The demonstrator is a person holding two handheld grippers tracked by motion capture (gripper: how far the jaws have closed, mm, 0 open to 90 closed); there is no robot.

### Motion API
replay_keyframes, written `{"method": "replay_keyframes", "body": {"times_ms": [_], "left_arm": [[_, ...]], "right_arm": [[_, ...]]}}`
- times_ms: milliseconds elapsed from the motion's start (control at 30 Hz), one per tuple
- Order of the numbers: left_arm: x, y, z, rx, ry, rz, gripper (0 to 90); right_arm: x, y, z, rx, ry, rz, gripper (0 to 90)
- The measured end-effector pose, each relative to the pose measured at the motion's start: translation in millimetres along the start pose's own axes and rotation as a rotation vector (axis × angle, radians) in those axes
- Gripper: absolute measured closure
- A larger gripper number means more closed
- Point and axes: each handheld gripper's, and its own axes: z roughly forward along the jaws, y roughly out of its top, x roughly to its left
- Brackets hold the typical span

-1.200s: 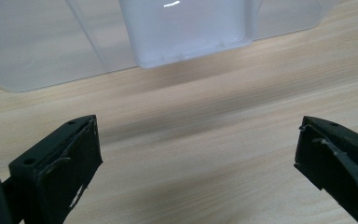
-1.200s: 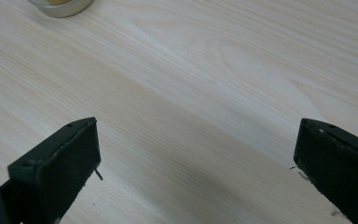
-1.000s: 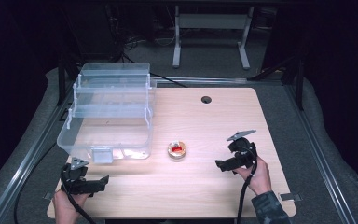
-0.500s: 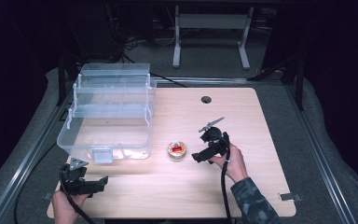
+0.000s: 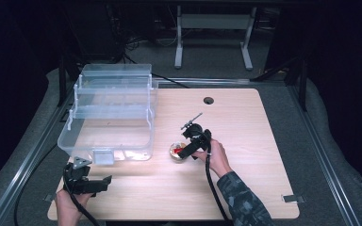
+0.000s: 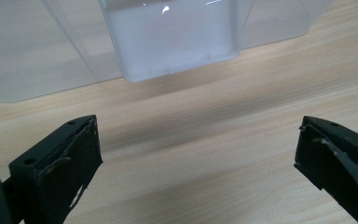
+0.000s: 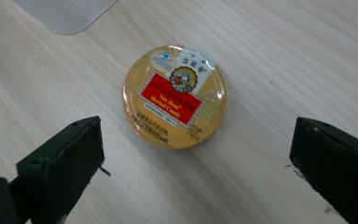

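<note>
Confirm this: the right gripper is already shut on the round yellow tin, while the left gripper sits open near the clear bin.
Not quite. The right gripper is open: the right gripper view shows its jaws wide apart, the round yellow tin lying untouched on the table between them. The left gripper does sit open near the clear bin.

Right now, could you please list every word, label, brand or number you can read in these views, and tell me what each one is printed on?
"Herbal Candy": white letters on the red panel of the round gold tin, seen in the right gripper view.
A line above it on the red panel: too blurred to read.
Round emblem and small print on the lid's upper part and lower rim: too small to read.
Clear plastic storage box: no text visible.
</note>
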Motion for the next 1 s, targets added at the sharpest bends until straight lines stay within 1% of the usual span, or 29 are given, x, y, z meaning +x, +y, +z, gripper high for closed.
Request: {"method": "replay_keyframes", "body": {"times_ms": [33, 67, 133, 200, 233, 267, 300, 333, 400, 467, 667, 700, 733, 833, 867, 1000], "left_arm": [[0.3, -0.5, 0.1, 0.003, 0.001, 0.001, 0.3], [0.5, -1.3, 0.3, 0.000, -0.001, -0.006, 0.3], [1.7, -2.2, -0.2, 0.006, 0.002, -0.004, 0.3], [2.8, -2.8, -1.1, 0.006, 0.008, -0.004, 0.3], [3.0, -3.0, -1.4, 0.004, 0.010, -0.006, 0.3], [3.3, -3.2, -1.6, 0.002, 0.010, -0.008, 0.4], [3.5, -3.4, -1.6, 0.002, 0.010, -0.011, 0.3], [3.4, -3.5, -1.1, 0.004, 0.011, -0.010, 0.3], [2.7, -3.5, 0.3, 0.012, 0.012, -0.006, 0.3], [1.7, -3.2, 1.3, 0.017, 0.011, -0.004, 0.3], [0.5, -1.4, 4.4, 0.032, 0.009, 0.007, 0.4], [0.5, -1.4, 4.4, 0.032, 0.009, 0.007, 0.4], [0.3, -1.2, 5.1, 0.035, 0.007, 0.008, 0.4], [-0.5, -0.9, 4.7, 0.039, 0.006, 0.012, 0.4], [-0.8, -0.8, 4.5, 0.037, 0.006, 0.013, 0.5], [-0.5, -1.1, 4.5, 0.042, 0.003, 0.014, 0.7]], "right_arm": [[2.7, 5.9, 8.5, 0.017, -0.001, -0.011, 1.4], [2.7, 5.9, 8.5, 0.017, -0.001, -0.011, 1.4], [3.8, 10.0, 16.5, 0.032, 0.009, -0.014, 0.0], [4.4, 13.4, 23.0, 0.049, -0.009, -0.017, 0.0], [4.8, 14.9, 25.7, 0.061, -0.029, -0.020, 0.0], [5.0, 16.2, 28.4, 0.067, -0.035, -0.017, 0.0], [5.1, 16.9, 31.2, 0.063, -0.020, -0.011, 0.1], [5.9, 18.8, 35.9, 0.066, -0.016, -0.021, 1.6], [6.8, 19.4, 37.0, 0.070, -0.021, -0.022, 2.3], [9.1, 21.3, 41.2, 0.077, -0.031, -0.033, 3.6], [14.7, 25.5, 50.3, 0.113, -0.047, -0.071, 11.9], [14.7, 25.5, 50.3, 0.113, -0.047, -0.071, 11.9], [15.8, 26.2, 52.6, 0.115, -0.048, -0.074, 14.0], [16.5, 26.4, 54.5, 0.125, -0.057, -0.075, 14.8], [16.4, 26.1, 56.8, 0.130, -0.052, -0.072, 17.9], [17.0, 26.2, 57.1, 0.126, -0.046, -0.071, 19.6]]}}
